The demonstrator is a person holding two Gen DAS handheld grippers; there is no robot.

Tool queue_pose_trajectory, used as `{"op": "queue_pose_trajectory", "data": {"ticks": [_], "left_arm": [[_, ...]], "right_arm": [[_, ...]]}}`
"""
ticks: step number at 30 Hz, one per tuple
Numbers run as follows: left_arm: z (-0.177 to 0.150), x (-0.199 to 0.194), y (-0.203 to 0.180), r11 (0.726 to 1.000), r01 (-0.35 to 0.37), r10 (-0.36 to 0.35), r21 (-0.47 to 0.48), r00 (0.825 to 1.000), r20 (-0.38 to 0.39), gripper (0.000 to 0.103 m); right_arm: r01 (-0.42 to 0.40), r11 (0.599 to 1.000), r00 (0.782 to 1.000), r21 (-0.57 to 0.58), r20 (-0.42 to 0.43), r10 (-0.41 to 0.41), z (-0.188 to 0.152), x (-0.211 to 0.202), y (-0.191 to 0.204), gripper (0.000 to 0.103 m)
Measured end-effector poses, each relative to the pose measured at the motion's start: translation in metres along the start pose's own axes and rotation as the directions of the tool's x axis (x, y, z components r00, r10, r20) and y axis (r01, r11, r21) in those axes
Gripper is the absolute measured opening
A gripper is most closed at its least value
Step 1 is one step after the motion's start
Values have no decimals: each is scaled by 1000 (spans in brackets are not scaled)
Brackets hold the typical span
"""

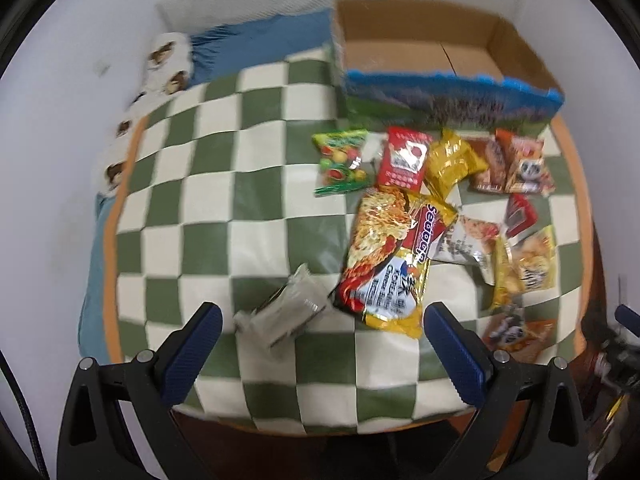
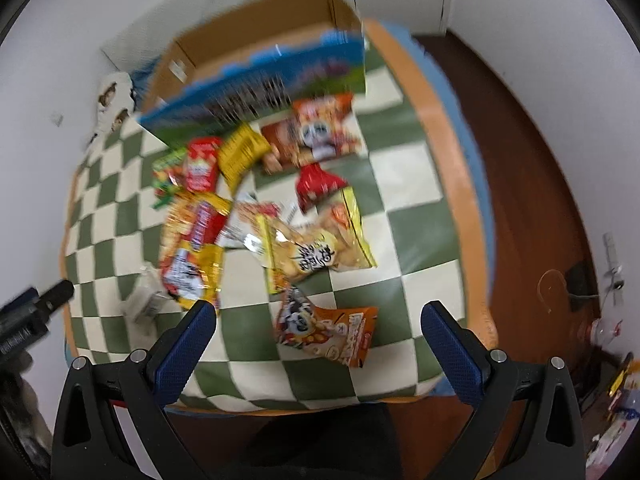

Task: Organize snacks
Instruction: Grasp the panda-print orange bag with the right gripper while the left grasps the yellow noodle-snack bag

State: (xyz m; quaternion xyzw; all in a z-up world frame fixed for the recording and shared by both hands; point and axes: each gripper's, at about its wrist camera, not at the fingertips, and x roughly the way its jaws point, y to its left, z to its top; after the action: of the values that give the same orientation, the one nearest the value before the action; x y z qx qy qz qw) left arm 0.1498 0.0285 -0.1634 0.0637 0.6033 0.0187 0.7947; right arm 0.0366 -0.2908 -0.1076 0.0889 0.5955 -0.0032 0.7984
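Several snack packets lie on a green-and-cream checkered cloth. A large yellow-red noodle packet lies ahead of my left gripper, which is open and empty above the cloth. A silver packet lies between its fingers. An open cardboard box stands at the back, empty. My right gripper is open and empty, above an orange cartoon packet. A yellow chip bag, the noodle packet and the box lie beyond it.
A green candy bag, a red packet, a gold packet and panda packets sit before the box. White walls stand left. The cloth's orange edge drops to brown floor on the right.
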Motion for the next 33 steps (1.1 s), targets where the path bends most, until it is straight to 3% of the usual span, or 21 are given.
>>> {"op": "queue_pose_trajectory", "data": {"ticks": [2,5,8,12,15,17,18,21,25,26,28,29,32,33], "left_arm": [[9,22,-7,999,-2,4,46,999,-40,103],[15,54,-16,994,-18,27,103,996,-87,103],[14,80,-23,991,-14,32,129,990,-136,103],[12,100,-32,988,-9,34,155,986,-162,103],[14,108,-38,986,17,12,165,985,-173,103],[16,114,-43,983,34,1,178,982,-188,103],[18,117,-46,982,41,-5,186,981,-193,103],[30,126,-57,973,58,-13,223,980,-196,103],[48,135,-73,961,73,-22,266,982,-187,103],[53,138,-78,957,75,-22,279,982,-187,103],[61,147,-87,951,90,-33,294,980,-194,103],[65,151,-92,952,100,-43,291,980,-196,98],[69,157,-95,967,57,-13,249,984,-176,80],[68,156,-93,972,61,-24,226,986,-165,78]], "right_arm": [[31,997,998,-66,-58,-35,0,33,2,103],[47,965,989,-258,-124,-82,-11,73,21,103],[128,857,970,-499,-116,-213,-30,107,49,103],[186,701,938,-688,-88,-336,-55,147,73,102],[196,643,916,-741,-95,-389,-66,173,78,95],[178,649,916,-739,-117,-385,-71,186,79,86],[164,672,919,-723,-136,-371,-72,189,77,81],[118,793,935,-597,-202,-291,-64,192,63,67],[70,968,958,-242,-254,-133,-48,191,25,55],[54,984,961,-168,-259,-97,-46,191,17,55],[3,999,967,35,-256,6,-42,192,-3,55],[-21,993,967,117,-248,50,-41,193,-11,55],[-109,934,960,341,-207,188,-43,202,-34,55],[-136,909,954,395,-195,228,-43,206,-39,55]]}}
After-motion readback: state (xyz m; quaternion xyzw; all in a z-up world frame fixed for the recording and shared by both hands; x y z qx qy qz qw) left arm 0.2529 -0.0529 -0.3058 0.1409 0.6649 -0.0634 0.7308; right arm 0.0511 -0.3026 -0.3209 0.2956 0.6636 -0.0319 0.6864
